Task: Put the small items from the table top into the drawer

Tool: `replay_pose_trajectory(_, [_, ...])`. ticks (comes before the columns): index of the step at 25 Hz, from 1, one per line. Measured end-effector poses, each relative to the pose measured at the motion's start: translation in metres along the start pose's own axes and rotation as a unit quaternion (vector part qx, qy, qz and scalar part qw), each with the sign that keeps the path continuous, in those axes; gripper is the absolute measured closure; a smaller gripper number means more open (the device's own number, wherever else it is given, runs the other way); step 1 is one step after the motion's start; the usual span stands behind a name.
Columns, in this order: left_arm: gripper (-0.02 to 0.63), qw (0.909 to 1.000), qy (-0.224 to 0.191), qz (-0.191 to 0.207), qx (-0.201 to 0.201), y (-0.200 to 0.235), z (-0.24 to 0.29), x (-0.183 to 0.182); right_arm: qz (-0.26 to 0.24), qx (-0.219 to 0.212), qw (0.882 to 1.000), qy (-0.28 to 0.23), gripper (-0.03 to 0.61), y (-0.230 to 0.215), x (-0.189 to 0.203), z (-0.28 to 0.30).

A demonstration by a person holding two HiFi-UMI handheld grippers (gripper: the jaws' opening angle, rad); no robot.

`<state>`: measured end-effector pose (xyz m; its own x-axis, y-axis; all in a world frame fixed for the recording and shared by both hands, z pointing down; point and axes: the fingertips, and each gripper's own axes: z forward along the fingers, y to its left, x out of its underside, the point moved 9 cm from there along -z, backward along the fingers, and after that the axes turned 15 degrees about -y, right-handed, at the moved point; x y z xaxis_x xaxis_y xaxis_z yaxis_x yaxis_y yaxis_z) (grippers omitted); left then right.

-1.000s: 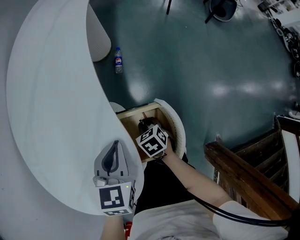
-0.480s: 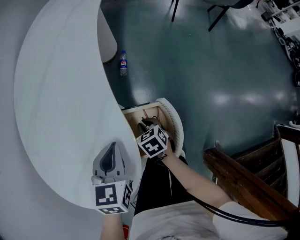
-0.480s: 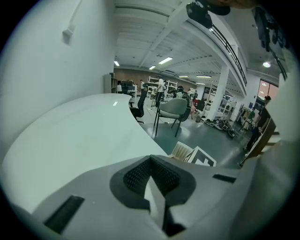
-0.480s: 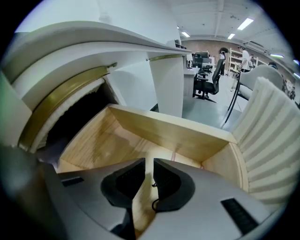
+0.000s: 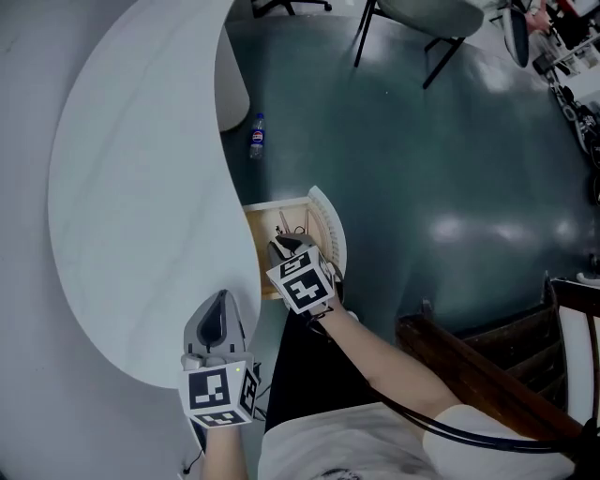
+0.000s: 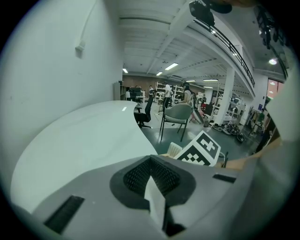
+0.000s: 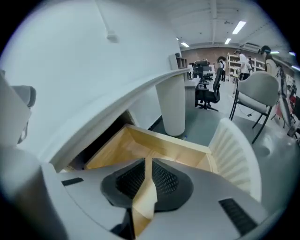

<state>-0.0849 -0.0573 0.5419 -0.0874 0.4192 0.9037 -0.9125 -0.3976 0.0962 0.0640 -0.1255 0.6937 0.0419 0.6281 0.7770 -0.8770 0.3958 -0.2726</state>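
Note:
The wooden drawer (image 5: 263,228) stands pulled out from under the white curved table top (image 5: 141,187), its ribbed white front (image 5: 329,232) facing the floor side. A few thin dark things lie in the drawer's far part, too small to tell apart. My right gripper (image 5: 279,247) hangs over the drawer's near end, shut, with nothing between its pads. In the right gripper view the gripper (image 7: 147,162) points down at the drawer's bare wooden floor (image 7: 136,143). My left gripper (image 5: 222,297) hovers over the table's near edge, shut and empty; the left gripper view shows the gripper (image 6: 151,161) above the bare table (image 6: 79,140).
A plastic bottle (image 5: 256,137) stands on the dark floor beside the table's white pedestal (image 7: 176,105). Chairs (image 5: 422,19) stand further off on the floor. A dark wooden piece of furniture (image 5: 469,366) is at my right.
Both grippers have risen. The right one has come up from inside the drawer to above its near end. The left one has shifted along the table edge. Neither pair of jaws has changed.

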Motion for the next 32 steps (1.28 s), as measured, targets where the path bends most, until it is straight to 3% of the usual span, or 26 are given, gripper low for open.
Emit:
replay_pose_trajectory(16, [0.594, 0.9961, -0.078, -0.01, -0.041, -0.098, -0.106, -0.022, -0.031, 0.0, 0.996, -0.08, 0.529, 0.025, -0.031, -0.202])
replay_pose_trajectory(32, [0.594, 0.9879, -0.142, -0.003, -0.061, -0.14, -0.204, -0.08, -0.062, -0.081, 0.972, -0.209, 0.554, 0.1, -0.104, -0.362])
